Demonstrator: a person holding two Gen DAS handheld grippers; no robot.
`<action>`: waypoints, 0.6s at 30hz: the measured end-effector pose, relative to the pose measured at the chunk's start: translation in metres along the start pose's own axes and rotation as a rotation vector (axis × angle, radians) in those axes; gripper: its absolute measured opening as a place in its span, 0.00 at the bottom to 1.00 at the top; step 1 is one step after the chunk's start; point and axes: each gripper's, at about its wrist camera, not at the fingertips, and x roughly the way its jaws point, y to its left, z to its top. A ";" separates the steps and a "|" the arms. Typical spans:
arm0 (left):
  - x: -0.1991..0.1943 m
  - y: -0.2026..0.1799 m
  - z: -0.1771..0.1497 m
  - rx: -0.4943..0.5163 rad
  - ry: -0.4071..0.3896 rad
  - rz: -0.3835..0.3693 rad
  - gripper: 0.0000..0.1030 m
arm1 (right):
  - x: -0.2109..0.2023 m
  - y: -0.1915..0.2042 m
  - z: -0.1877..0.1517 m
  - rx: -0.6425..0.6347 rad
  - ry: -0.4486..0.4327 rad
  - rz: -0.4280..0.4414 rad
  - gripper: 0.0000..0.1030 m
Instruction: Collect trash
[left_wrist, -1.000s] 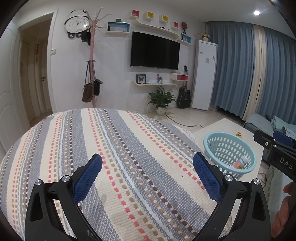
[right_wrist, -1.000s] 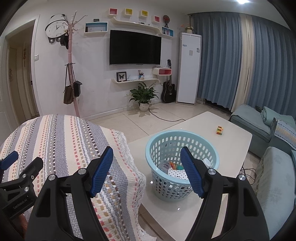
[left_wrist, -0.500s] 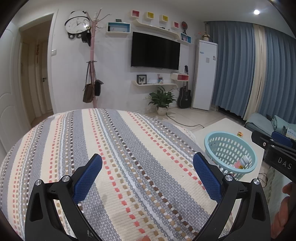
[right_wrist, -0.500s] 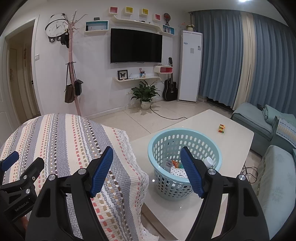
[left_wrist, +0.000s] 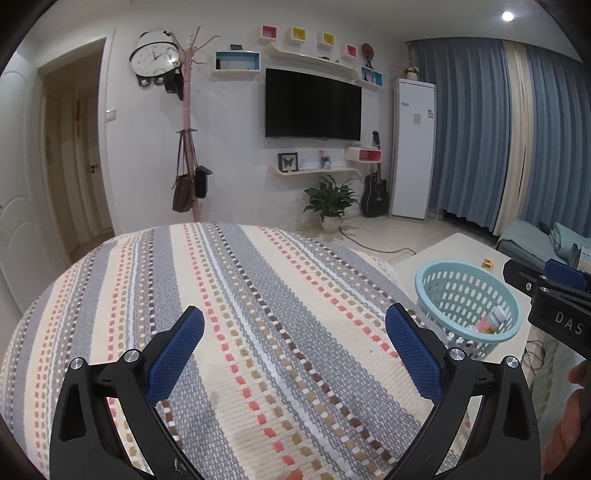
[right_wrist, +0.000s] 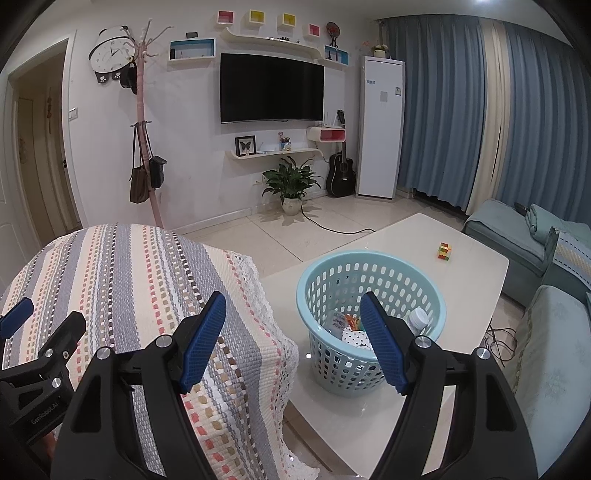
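Note:
A light blue perforated basket (right_wrist: 332, 273) stands on the white coffee table (right_wrist: 476, 258); it also shows in the left wrist view (left_wrist: 443, 280). Inside lie a white-capped bottle (right_wrist: 418, 318), a dotted white piece and colourful wrappers (right_wrist: 352, 322). My right gripper (right_wrist: 293, 325) is open and empty, held above the gap between the striped cover and the basket. My left gripper (left_wrist: 294, 339) is open and empty, above the striped woven cover (left_wrist: 258, 314). No loose trash shows on the cover.
A small colourful cube (right_wrist: 445, 251) sits on the far part of the table. A teal sofa (right_wrist: 554, 332) runs along the right. A potted plant (right_wrist: 291, 184), guitar, coat stand (right_wrist: 142, 147) and TV stand at the far wall.
Both grippers have drawn back and risen slightly; the basket and cover look a little farther and lower. Both stay open and empty.

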 end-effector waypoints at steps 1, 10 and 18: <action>0.000 0.000 0.000 0.003 -0.002 0.004 0.93 | 0.000 0.000 0.000 0.000 0.000 0.000 0.69; -0.004 -0.010 0.000 0.058 -0.016 0.022 0.93 | 0.000 0.000 -0.002 0.000 0.000 0.007 0.69; -0.007 -0.007 0.000 0.044 -0.022 0.053 0.93 | -0.001 0.001 -0.002 -0.009 -0.006 0.008 0.69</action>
